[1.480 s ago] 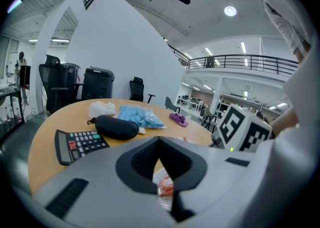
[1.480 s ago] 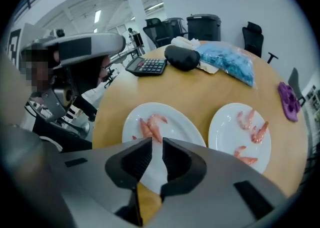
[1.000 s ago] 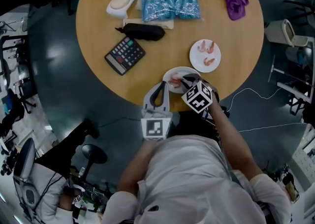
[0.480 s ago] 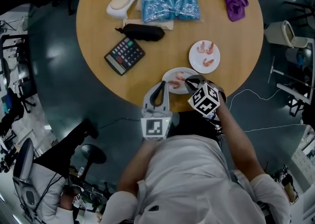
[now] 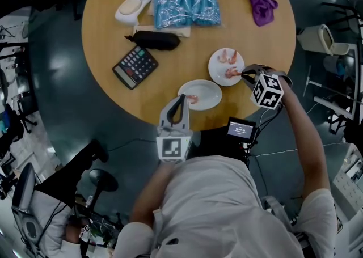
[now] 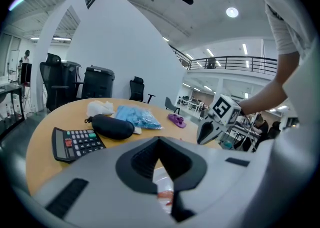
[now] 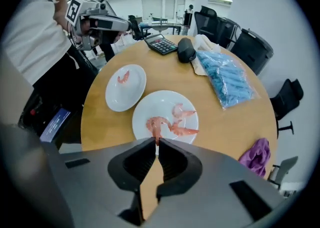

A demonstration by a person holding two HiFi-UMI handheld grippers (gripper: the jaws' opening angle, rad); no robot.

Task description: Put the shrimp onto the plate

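Your right gripper (image 5: 245,72) has left the near plate (image 5: 207,89), where it hung a second ago, and swung across to the far plate (image 5: 215,67); it now points steeply down over that plate's near edge. Its jaws have just been closing, and they stand narrow, with their tips pinched on the tail end of a shrimp (image 7: 156,124); the body of that shrimp curls out beyond the tips, over the white of the far plate, next to the other shrimps (image 7: 184,132) already lying there. I cannot tell whether it touches the plate or hangs just above it.

So the pick and the carry look done; by my reading only the release is left for this piece. Ease the jaws apart where you are and it should land inside the rim, not on the worktop (image 5: 170,70); a tail-only grip is slight, so avoid any quick jerk first.

Your left gripper (image 5: 183,99) has kept its place at the near plate's edge; its jaws are together and grip nothing. One more shrimp (image 5: 193,99) lies on that near plate, just beyond those tips; I judge the task is near its end but not finished, with that last piece to fetch after this drop.
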